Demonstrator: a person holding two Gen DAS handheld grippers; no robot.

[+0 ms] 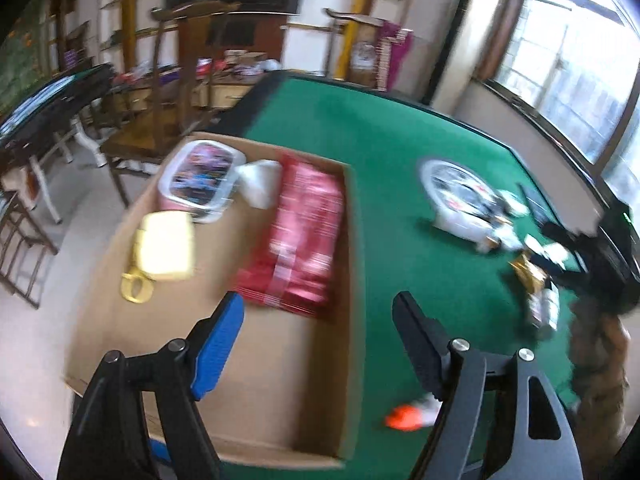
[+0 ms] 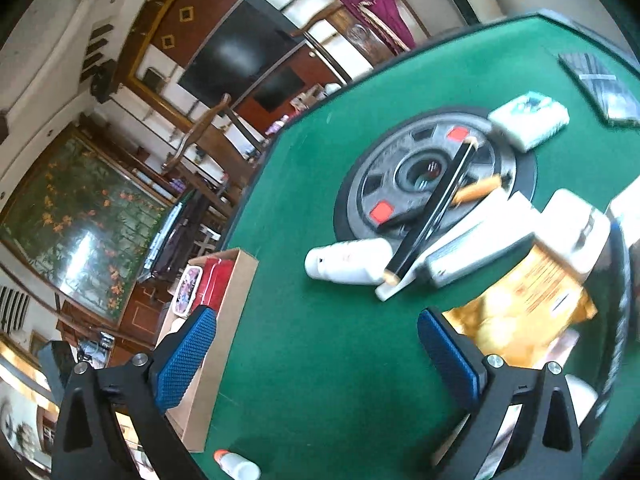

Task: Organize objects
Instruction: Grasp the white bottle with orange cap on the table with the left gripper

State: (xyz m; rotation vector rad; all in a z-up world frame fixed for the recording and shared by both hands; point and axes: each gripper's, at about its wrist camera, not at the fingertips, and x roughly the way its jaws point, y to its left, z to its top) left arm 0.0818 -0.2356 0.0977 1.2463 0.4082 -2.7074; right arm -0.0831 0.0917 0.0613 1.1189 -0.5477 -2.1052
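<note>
A cardboard box (image 1: pixel 288 380) sits at the left edge of the green table (image 1: pixel 400 200). In it lie a red packet (image 1: pixel 300 232), a clear lidded container (image 1: pixel 200 178), a white item (image 1: pixel 260 180) and a pale yellow object (image 1: pixel 166 248). My left gripper (image 1: pixel 320 332) is open and empty above the box's near right corner. My right gripper (image 2: pixel 316 344) is open and empty over the felt, near a gold packet (image 2: pixel 524 300), a white bottle (image 2: pixel 348 260) and a black stick (image 2: pixel 432 208).
A round weight plate (image 2: pixel 420 176) lies mid-table with white boxes (image 2: pixel 528 120) around it. A glue stick with an orange cap (image 1: pixel 408 416) lies near the front edge, also in the right wrist view (image 2: pixel 236 464). Wooden chairs (image 1: pixel 160 100) stand beyond the table.
</note>
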